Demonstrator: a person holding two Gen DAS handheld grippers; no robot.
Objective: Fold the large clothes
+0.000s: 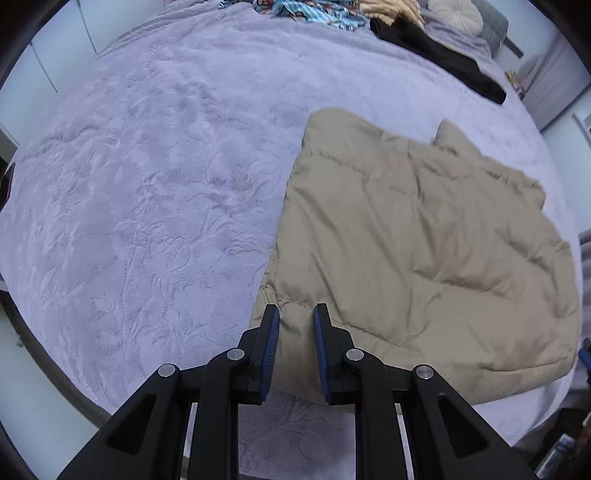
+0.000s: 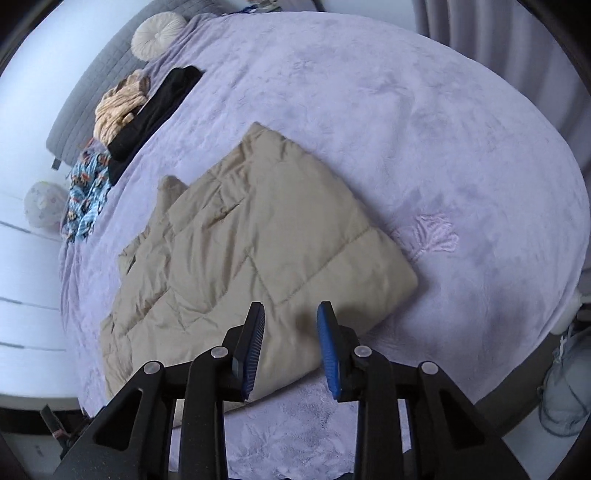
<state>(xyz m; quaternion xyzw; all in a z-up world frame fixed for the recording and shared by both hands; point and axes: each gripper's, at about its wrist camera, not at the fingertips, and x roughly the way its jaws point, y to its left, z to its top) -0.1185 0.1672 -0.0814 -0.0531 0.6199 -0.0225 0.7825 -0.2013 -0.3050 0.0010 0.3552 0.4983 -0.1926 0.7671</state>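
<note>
Right, both grippers sit over the near edge of the tan quilted jacket — it lies folded flat on the lavender fleece bedspread, filling the right half of the left wrist frame and the centre of the right wrist frame.

Left gripper: jaws apart with a narrow gap, blue pads either side of the jacket's lower-left hem seam. I can't tell whether the tips touch the fabric; nothing is clamped.

Right gripper: jaws apart, wider gap, poised over the jacket's lower edge near its right corner — not holding anything either.

Other laundry is piled at the far end of the bed: a black garment laid long, a crumpled beige garment touching it, and a blue patterned cloth just below those in the right wrist frame's left side. A round cream cushion sits at upper left there.
</note>
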